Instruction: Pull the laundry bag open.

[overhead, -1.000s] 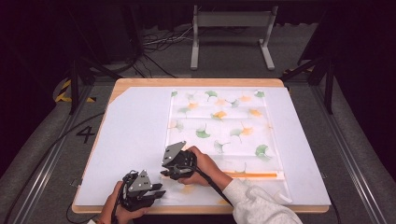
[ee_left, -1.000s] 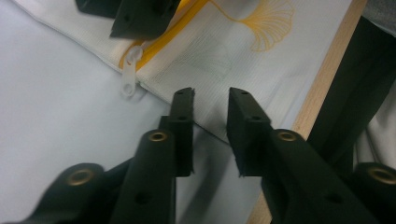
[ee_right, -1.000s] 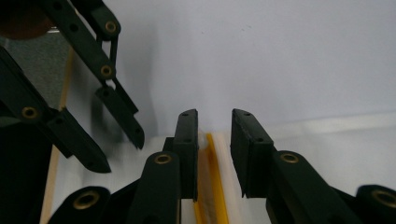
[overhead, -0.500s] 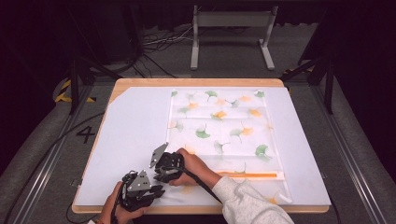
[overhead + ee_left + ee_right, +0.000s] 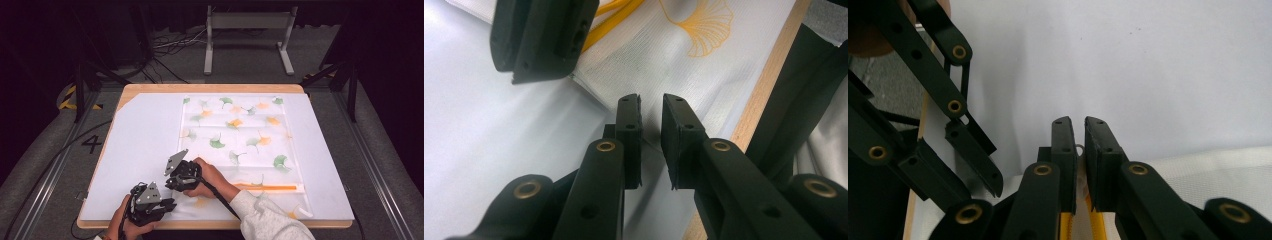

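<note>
A translucent bag (image 5: 235, 135) printed with green and orange ginkgo leaves lies flat on the white mat (image 5: 140, 140). An orange zipper (image 5: 267, 188) runs along its near edge. My right gripper (image 5: 171, 183) is at the bag's near left end, shut on the small metal zipper pull (image 5: 1079, 148), with the orange zipper (image 5: 1064, 225) trailing under its jaws. My left gripper (image 5: 172, 204) sits just in front of it at the table's front edge. Its jaws pinch the bag's (image 5: 674, 55) near left corner. The right gripper's jaws (image 5: 541, 40) hang close above it.
The wooden table edge (image 5: 759, 100) runs right beside my left gripper. A white-sleeved forearm (image 5: 265, 217) crosses the bag's front right part. Bare white mat lies left of the bag. A metal stand (image 5: 247, 35) is on the floor beyond the table.
My right gripper has slid left along the bag's near edge, ending close to the left gripper. The left gripper has stayed at the front corner.
</note>
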Demonstrator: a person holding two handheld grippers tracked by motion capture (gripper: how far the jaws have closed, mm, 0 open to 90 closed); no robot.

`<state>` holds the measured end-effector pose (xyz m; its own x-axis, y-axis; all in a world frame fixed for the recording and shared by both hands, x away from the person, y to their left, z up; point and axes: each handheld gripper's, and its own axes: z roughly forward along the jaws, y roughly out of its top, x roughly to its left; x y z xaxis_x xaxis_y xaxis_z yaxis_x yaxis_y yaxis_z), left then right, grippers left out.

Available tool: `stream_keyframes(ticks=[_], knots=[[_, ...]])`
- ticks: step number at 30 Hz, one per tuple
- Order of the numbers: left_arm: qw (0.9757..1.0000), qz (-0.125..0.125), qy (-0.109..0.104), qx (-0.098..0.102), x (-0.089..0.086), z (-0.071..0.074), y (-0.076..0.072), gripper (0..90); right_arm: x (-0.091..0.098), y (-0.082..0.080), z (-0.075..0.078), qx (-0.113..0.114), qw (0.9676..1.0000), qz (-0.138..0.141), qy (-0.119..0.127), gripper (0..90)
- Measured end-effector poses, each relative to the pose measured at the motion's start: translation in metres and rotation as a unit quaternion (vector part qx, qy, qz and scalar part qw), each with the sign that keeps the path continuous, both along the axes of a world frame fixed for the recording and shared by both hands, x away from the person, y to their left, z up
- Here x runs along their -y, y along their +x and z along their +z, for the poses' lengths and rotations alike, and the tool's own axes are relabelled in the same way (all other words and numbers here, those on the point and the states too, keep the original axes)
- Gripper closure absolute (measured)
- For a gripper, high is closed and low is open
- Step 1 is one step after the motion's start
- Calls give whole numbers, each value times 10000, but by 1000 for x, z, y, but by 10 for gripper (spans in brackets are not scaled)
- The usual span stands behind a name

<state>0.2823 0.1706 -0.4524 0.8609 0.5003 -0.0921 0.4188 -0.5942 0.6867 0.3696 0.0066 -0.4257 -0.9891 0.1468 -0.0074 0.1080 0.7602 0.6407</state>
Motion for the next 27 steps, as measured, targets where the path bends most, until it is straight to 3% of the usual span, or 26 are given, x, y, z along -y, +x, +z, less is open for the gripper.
stream_keyframes(ticks=[7, 16, 27], knots=[[10000, 9, -6, -8, 0, 0, 0, 784, 5, -1, 1, 16, 10000, -49, 69, 839], [10000, 7, -4, -6, 0, 0, 0, 784, 25, -1, 3, -4, 9998, -151, 158, 842], [10000, -6, -20, -26, 0, 0, 1, 782, 39, -5, 0, -48, 10000, -37, 25, 821]])
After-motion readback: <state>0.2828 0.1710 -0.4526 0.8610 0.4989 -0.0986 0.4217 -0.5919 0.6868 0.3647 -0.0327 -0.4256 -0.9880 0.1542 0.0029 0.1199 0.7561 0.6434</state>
